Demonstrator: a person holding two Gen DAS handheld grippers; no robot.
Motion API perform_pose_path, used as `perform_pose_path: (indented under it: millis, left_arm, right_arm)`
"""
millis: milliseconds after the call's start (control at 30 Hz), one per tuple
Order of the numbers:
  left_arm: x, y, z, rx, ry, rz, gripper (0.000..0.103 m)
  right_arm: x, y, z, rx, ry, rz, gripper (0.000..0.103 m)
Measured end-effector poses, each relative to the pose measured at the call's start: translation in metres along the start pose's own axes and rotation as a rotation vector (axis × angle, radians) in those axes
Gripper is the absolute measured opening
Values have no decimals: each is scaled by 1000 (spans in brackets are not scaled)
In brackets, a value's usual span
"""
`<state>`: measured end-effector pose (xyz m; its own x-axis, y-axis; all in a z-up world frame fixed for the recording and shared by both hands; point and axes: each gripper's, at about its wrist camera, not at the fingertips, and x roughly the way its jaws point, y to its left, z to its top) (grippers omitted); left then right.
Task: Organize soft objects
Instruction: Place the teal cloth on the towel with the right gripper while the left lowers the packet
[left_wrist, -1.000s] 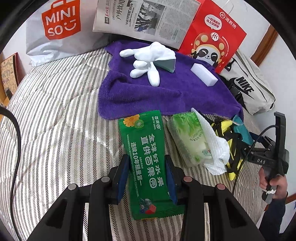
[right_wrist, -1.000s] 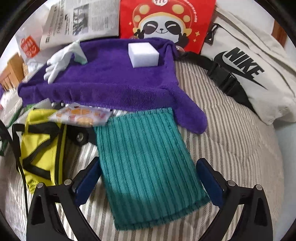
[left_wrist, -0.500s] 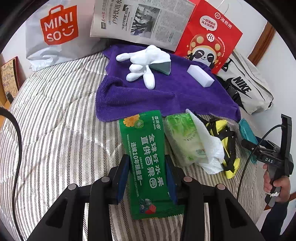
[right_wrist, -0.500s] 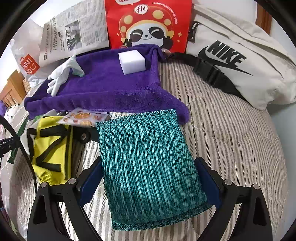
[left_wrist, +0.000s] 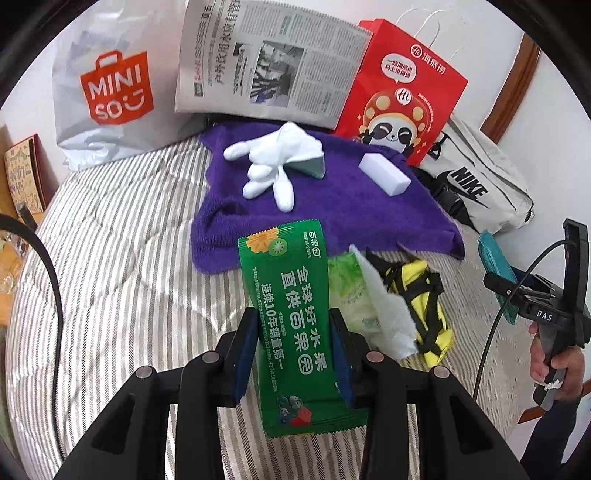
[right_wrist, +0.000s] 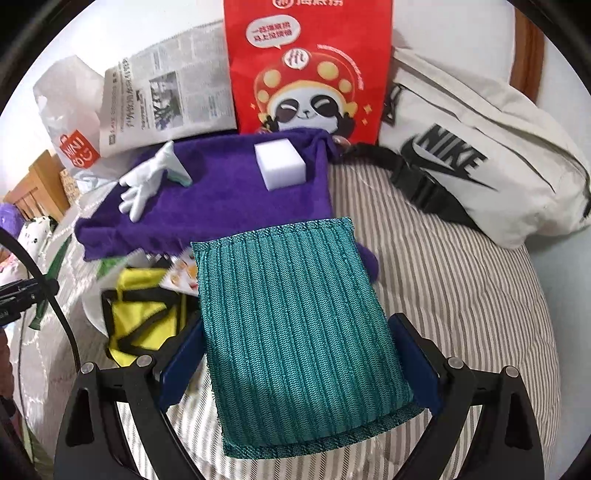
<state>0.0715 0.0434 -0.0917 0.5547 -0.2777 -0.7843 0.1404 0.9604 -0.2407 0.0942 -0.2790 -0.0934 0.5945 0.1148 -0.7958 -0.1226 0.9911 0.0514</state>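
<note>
My left gripper (left_wrist: 293, 341) is shut on a green snack packet (left_wrist: 295, 325) and holds it above the striped bed. My right gripper (right_wrist: 295, 354) is shut on a teal knitted cloth pad (right_wrist: 295, 321), lifted off the bed; this pad also shows edge-on in the left wrist view (left_wrist: 496, 266). A purple towel (left_wrist: 332, 206) lies at the back with a white glove (left_wrist: 275, 166), a grey-green sponge (left_wrist: 312, 168) and a white foam block (left_wrist: 384, 171) on it. The towel (right_wrist: 221, 199), glove (right_wrist: 147, 181) and block (right_wrist: 280, 166) show in the right wrist view too.
A green wipes pack with a white cloth (left_wrist: 384, 306) and a yellow strap bag (left_wrist: 424, 299) lie in front of the towel. A Miniso bag (left_wrist: 114, 92), newspaper (left_wrist: 266, 62), red panda bag (left_wrist: 399, 92) and white Nike bag (left_wrist: 480, 184) line the back.
Both grippers have risen and pulled back with their loads. The green packet has lifted off the bed. The teal pad has come up clear of the towel's corner.
</note>
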Motion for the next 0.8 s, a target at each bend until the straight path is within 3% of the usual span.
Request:
perform_pose_path:
  millis: [400,600,800]
  left_arm:
    - [1,2,29,-6,-32,8,36]
    - [7,13,37,-21,-27,5,36]
    - [9,22,48,-27,-32,-1,36]
  right_arm:
    - [28,23,70,-29,54,112,94]
    - [63,47,102,-76,105,154,94]
    - [104,65,119,-103,167,143,94]
